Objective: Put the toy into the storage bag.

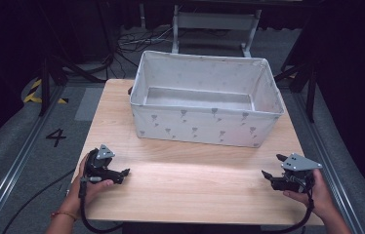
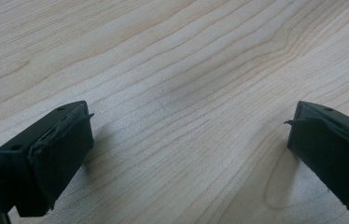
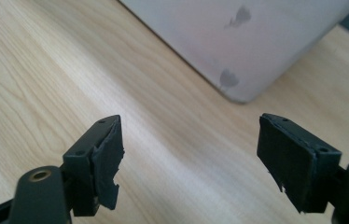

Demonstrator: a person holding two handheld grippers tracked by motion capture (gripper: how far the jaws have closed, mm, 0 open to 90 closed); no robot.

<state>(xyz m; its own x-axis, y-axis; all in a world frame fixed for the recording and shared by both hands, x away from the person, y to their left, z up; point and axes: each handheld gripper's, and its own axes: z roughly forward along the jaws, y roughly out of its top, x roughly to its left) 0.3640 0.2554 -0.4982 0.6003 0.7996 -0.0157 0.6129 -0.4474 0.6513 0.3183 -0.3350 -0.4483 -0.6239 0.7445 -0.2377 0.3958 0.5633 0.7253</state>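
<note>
You held both tools, left point(image 1: 122, 173) and right point(image 1: 271, 166), wide open and empty over the bare worktop point(image 1: 190, 180); the fabric bin point(image 1: 205, 124) sat beyond, so approach level.

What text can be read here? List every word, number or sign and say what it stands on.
"4": a black numeral on the grey floor left of the table.
The fabric bin bears a small grey repeated motif, not lettering.
Yellow-and-black hazard stripes mark the floor at far left; no words on them.
</note>
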